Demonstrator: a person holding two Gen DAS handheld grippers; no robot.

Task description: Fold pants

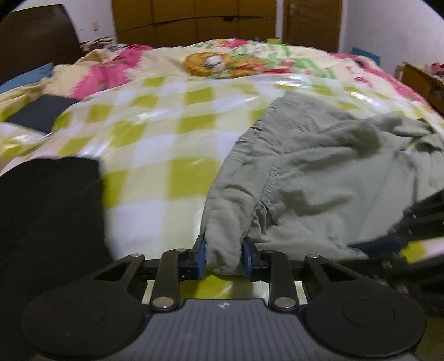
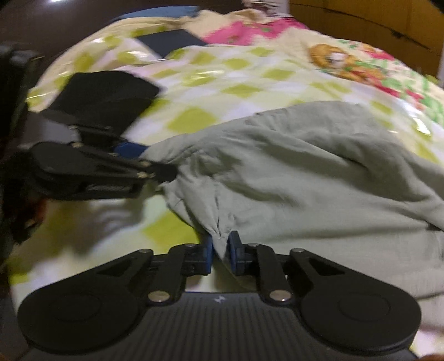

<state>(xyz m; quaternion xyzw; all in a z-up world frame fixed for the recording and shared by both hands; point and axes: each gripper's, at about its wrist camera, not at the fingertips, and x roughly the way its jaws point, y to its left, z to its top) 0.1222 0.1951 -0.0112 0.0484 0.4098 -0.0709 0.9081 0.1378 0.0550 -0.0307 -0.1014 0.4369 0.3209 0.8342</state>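
Gripping bunched edges of the grey-green pants (image 1: 305, 172) on the checked bedspread (image 1: 155, 133): left gripper (image 1: 223, 257) and right gripper (image 2: 220, 254) both clamped on cloth. Only the left view shows the wardrobe (image 1: 194, 16) and door (image 1: 310, 25). Pink lettering on the quilt (image 1: 358, 75) is unreadable.

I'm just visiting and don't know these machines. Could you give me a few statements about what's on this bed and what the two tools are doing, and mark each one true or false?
1. The pants are pale grey-green. True.
2. The left tool is pinching a bunch of the pants' cloth. True.
3. The right tool hangs open over the bed with nothing in it. False: its blue pads are closed on an edge of the pants.
4. The pants lie on a plain white sheet. False: the cover under them is checked yellow-green and white.
5. A folded black garment lies on the bed beside the pants, apart from them. True.
6. The pants are already folded into a neat square. False: they are spread out and rumpled.
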